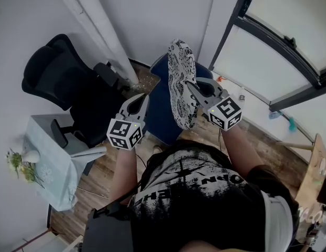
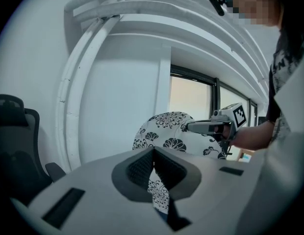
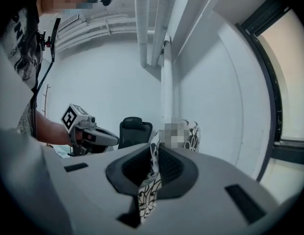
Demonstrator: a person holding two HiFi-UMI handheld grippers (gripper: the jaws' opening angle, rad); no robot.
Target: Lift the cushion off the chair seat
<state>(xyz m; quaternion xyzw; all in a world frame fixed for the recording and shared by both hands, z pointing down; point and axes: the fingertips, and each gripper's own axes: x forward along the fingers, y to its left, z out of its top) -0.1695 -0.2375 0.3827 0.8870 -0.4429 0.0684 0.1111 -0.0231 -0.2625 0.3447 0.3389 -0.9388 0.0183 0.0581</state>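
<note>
One black-flowered white cushion (image 1: 179,62) hangs clamped in the right gripper (image 1: 190,85); left gripper (image 1: 145,96) sits closed, empty. Two chairs: blue chair (image 1: 160,114), black office chair (image 1: 63,72).

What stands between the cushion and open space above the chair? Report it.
Nothing visible. The left gripper and right gripper are both shut on the cushion, held upright over the chair, with open air above it.

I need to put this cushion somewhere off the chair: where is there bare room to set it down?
Best bare patch: wooden floor between the right gripper holding the cushion and the window frame. A narrower floor strip lies between the cloth-covered table and the person. Crowded: the corner with the black office chair and blue chair.
</note>
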